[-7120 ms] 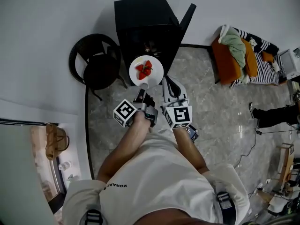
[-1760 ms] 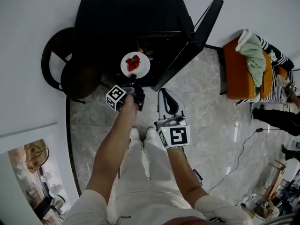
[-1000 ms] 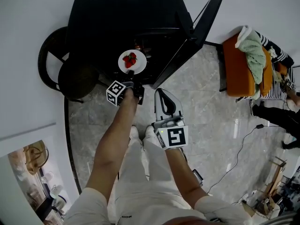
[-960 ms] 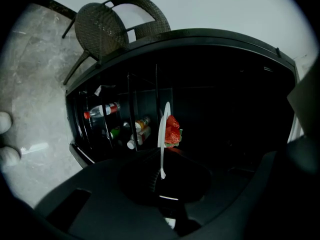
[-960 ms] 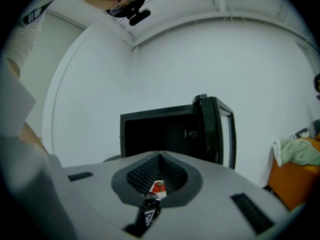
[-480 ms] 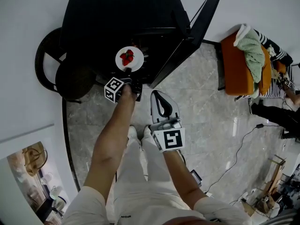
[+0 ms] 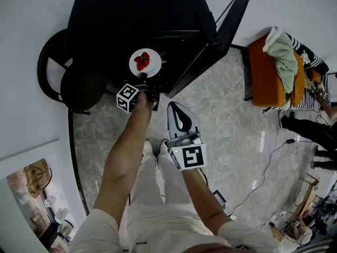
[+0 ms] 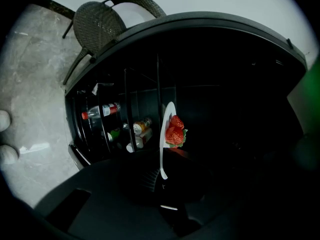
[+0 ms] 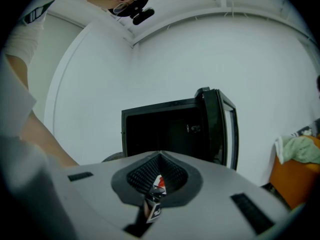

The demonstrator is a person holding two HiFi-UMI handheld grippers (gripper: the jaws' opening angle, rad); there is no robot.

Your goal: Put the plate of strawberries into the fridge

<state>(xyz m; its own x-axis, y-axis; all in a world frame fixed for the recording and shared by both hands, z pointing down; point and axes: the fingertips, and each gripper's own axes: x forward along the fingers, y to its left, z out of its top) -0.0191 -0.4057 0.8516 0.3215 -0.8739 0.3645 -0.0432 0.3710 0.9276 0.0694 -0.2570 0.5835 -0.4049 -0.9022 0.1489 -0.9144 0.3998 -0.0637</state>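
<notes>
Fridge (image 7: 142, 15) first, black and squat, mouth turned toward the person. Its door (image 7: 224, 33) is swung wide to the right in the head view, so that side of the opening is free. Wicker chair (image 7: 79, 83) sits just beside the fridge on the left, and I'd call that the tighter side for the carrying arm.

Plate (image 7: 145, 62) now, held right at the open front, strawberries (image 7: 142, 60) heaped near its middle. Left gripper (image 7: 142, 78) has its jaws clamped on the plate's near rim, so the whole plate reaches out ahead of it, toward the dark interior.

In the left gripper view the plate shows edge-on and runs parallel to the wire shelves (image 8: 125, 104). A bottle (image 8: 101, 111) and cans (image 8: 142, 126) lie in the shelf space on one side of it, and the strawberry side is black and looks free. That's the hinge of it, I reckon: push straight along the gripper's own line and keep the rim parallel to those shelf edges.

Right gripper (image 7: 176, 107) hangs back by the person's legs, jaws drawn together, nothing I can see held, well apart from the plate; left is the nearer hand by far
</notes>
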